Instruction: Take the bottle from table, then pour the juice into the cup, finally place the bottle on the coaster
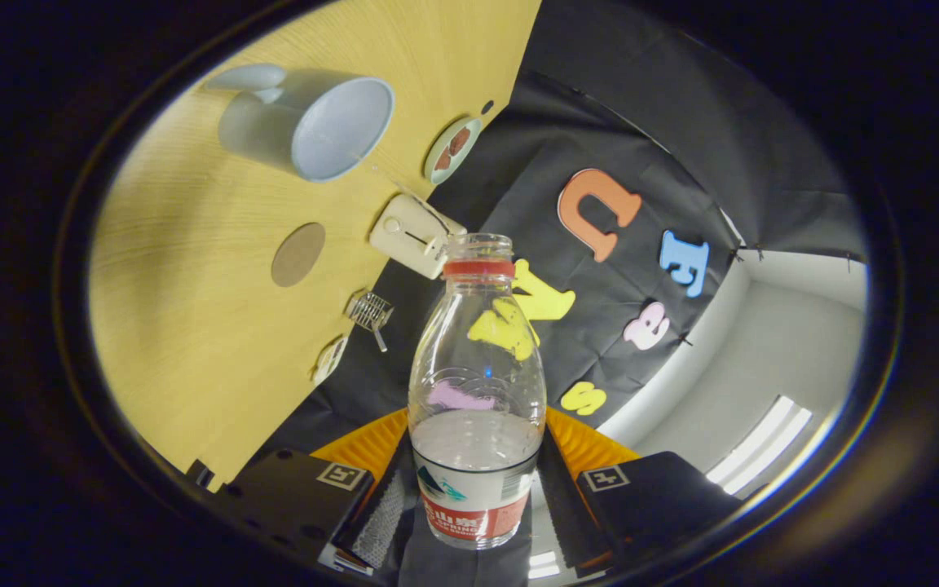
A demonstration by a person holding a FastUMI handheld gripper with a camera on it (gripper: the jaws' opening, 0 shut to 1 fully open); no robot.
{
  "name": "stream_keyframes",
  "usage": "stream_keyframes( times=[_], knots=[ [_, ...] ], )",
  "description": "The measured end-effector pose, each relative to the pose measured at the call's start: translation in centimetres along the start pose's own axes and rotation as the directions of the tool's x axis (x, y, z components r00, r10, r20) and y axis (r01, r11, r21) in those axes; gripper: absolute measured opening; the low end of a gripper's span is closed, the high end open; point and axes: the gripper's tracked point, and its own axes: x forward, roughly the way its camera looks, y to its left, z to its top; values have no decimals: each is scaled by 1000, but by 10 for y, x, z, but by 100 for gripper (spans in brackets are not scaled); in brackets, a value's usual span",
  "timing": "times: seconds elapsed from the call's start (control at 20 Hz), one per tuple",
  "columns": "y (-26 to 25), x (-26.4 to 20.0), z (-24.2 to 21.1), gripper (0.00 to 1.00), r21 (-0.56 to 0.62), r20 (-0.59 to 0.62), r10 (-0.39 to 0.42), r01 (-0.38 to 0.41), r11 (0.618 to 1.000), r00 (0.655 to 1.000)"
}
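My gripper [476, 512] is shut on a clear plastic bottle [476, 383], one finger pressing each side of its labelled lower part. The bottle has a red neck ring and an open mouth with no cap. Clear liquid fills roughly its lower third. The wooden table [192, 326] appears steeply rolled in the view, lying beyond and left of the bottle. On it stands a pale grey cup [315, 122] with a handle, its inside looking bare. A round brown coaster [298, 253] lies flat between the cup and the bottle, with nothing on it.
A small white toaster-like box [412, 235] sits near the table's edge, just behind the bottle's mouth. A small plate [453, 149] with something brown lies further along that edge. A little wire basket [369, 311] and a small white object [328, 359] rest nearer the fingers.
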Motion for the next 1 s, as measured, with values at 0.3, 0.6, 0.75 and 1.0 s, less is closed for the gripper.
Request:
stream_keyframes(
  times=[0.3,0.6,0.75,1.0],
  knots=[
    [-9,-4,0,81,-28,22,2,-1,1000,1000],
    [-26,-10,-6,81,-79,18,-54,55,995,998],
    [-34,-8,-7,81,-98,10,-78,78,992,997],
    [-38,1,0,81,-163,2,-90,89,983,996]
  ],
)
